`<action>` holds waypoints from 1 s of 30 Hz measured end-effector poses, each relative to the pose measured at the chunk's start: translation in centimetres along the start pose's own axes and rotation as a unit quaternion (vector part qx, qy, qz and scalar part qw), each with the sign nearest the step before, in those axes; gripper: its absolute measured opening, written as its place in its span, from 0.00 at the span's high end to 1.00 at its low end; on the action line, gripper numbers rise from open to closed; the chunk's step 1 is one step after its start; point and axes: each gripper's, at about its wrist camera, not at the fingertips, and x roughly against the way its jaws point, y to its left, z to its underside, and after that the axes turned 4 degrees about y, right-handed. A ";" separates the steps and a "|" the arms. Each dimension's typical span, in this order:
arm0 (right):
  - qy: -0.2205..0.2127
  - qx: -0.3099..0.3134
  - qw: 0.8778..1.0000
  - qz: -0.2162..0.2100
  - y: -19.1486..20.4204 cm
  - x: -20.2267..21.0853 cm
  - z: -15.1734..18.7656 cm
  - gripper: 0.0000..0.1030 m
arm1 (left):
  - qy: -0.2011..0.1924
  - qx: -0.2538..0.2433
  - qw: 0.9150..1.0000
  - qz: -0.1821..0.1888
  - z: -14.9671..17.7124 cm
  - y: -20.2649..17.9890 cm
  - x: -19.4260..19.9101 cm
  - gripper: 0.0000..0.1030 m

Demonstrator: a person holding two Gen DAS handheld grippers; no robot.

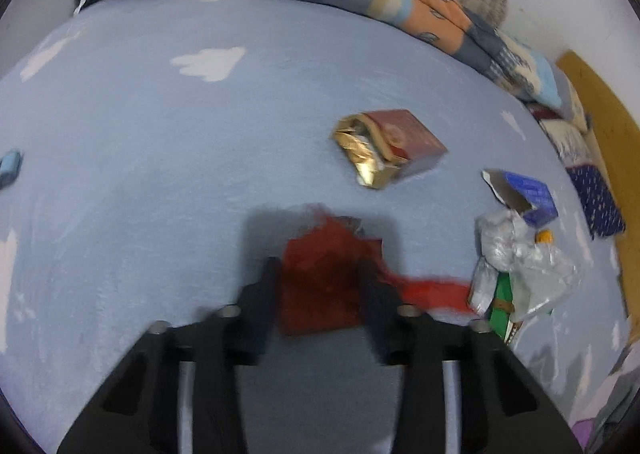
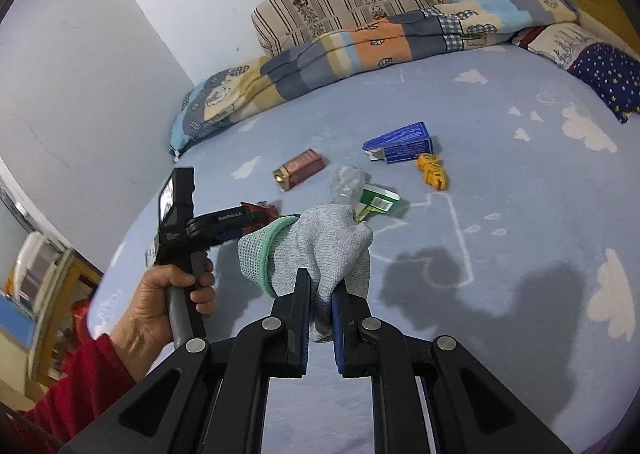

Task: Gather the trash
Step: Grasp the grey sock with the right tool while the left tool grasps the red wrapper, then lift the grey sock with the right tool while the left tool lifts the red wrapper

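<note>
Spread across the blue cloud-print bedsheet (image 2: 500,214) is the trash you're collecting, and your right gripper (image 2: 320,294) is already clamped tight on a grey knit glove (image 2: 320,246) with a green cuff, lifted above the sheet. Your left gripper (image 1: 318,274) straddles a crumpled red wrapper (image 1: 320,282) lying flat just short of the maroon box (image 1: 400,138); its jaws are narrowed around it, but blur hides whether they're pinching yet. Press low into the sheet before lifting, since thin foil slips easily.

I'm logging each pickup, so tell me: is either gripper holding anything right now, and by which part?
The right gripper pinches the grey glove by its finger end. The left gripper straddles the red wrapper; whether it grips cannot be told.
</note>
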 end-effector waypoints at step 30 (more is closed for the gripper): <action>-0.083 0.001 0.995 0.054 1.3 5.8 4.6 0.91 | -0.183 -0.092 0.973 -0.105 14.0 -5.4 23.0 0.84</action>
